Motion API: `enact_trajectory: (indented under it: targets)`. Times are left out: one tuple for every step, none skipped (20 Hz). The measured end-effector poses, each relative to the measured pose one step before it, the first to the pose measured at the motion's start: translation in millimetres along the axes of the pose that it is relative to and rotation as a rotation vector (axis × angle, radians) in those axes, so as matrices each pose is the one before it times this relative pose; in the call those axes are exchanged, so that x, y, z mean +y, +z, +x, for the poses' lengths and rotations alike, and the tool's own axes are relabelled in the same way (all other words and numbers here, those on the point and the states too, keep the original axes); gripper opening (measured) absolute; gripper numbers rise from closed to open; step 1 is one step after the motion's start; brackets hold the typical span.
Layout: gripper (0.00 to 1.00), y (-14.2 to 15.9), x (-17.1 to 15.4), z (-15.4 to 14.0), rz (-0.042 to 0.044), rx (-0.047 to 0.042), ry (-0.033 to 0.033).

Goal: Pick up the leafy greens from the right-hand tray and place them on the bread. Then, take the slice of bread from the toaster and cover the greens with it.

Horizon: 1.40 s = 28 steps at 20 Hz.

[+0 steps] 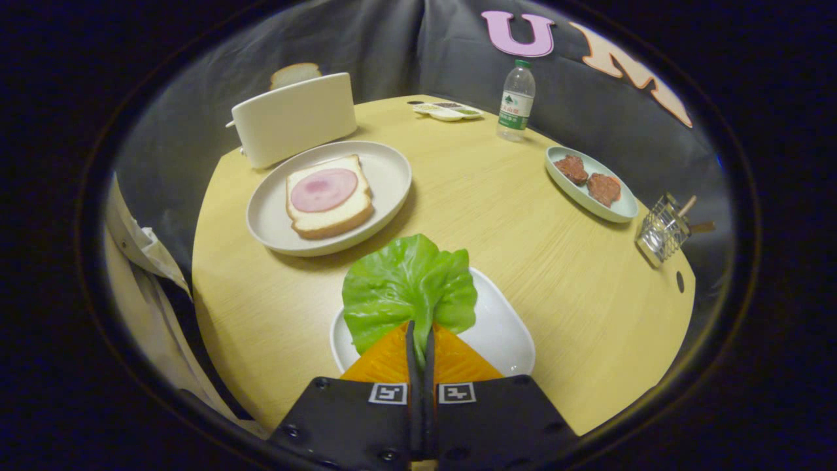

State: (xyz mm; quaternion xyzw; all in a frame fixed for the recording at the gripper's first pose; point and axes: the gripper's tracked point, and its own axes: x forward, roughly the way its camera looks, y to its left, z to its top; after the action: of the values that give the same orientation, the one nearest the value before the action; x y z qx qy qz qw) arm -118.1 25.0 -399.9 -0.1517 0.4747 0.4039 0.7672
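The greens (409, 284) are pinched at their stem end between the fingers of the gripper (420, 333), which are closed on them, above a white tray (507, 327). Beyond them, ham-topped bread (329, 196) is seen on a plate (392, 171), with the toaster (294, 118) behind.

The tool (419, 340) pinches the greens (409, 288) over a tray (503, 327); bread (329, 196) beyond, left.

Staged recording booth, not a real kitchen: dark grey cloth walls (196, 85) wrap a round pale wooden table (497, 216) dressed with a cream toaster (294, 118), plastic water bottle (516, 99), wire utensil basket (662, 230).
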Motion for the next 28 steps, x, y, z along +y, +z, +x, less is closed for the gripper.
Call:
enact_trajectory:
  targets:
    - [0.04,0.51,2.52,-2.12,-0.00147,0.00517,0.00827]
    - [0.04,1.83,-1.73,-2.25,-0.01287,-0.00226,-0.01427]
    - [0.04,3.12,0.56,-3.54,-0.00309,-0.00039,0.0013]
    - [0.04,4.26,0.36,-3.35,0.0,-0.00843,-0.00646]
    - [0.04,4.83,2.15,-3.83,0.00143,-0.00541,0.00003]
    - [0.04,4.64,1.28,-5.39,-0.00238,-0.00878,-0.00424]
    - [0.04,5.57,1.7,-4.43,-0.00287,-0.00783,-0.00598]
    - [0.04,5.02,0.39,-4.19,-0.00617,-0.00759,-0.00935]
    - [0.03,6.17,1.33,-3.51,-0.00443,-0.00763,-0.00734]
    - [0.03,4.86,2.72,-3.06,-0.00392,-0.00792,-0.00436]
    - [0.03,5.58,2.78,-4.03,-0.0078,-0.00794,-0.00397]
    - [0.03,4.82,2.39,-2.87,-0.01066,-0.00716,-0.00406]
    - [0.03,5.09,1.32,-1.97,-0.00954,-0.00249,-0.00619]
    - [0.03,4.16,0.81,-2.22,-0.00785,-0.00542,-0.00735]
    - [0.03,4.85,1.89,-1.71,-0.00232,-0.00322,-0.00149]
    - [0.03,3.55,4.46,-0.97,0.00079,-0.00017,0.00241]
    - [0.03,4.47,2.39,-1.06,-0.00289,-0.0027,-0.00079]
    - [0.03,4.83,2.36,-0.56,-0.00632,-0.00634,-0.00166]
    - [0.03,4.4,2.84,0.55,-0.00417,-0.00364,0.0]
    - [0.03,3.71,3.74,0.34,-0.00434,-0.00459,-0.0003]
    - [0.04,5.13,3.26,0.39,-0.00342,-0.00502,0.00224]
    - [0.04,5.14,4.6,1.7,-0.00362,-0.00617,0.00377]
    - [0.04,3.71,3.18,1.15,-0.00317,-0.00368,0.00378]
    - [0.04,4.89,3.34,2.08,-0.00619,-0.005,0.00214]
    - [0.04,3.8,2.22,1.54,-0.00314,-0.00107,0.00193]
    - [0.04,3.44,3.97,2.62,-0.00138,-0.00267,0.00439]
    - [0.04,5.32,3.06,2.5,-0.00232,-0.00623,0.00333]
    - [0.04,4.58,2.13,2.1,-0.00163,-0.00392,0.00409]
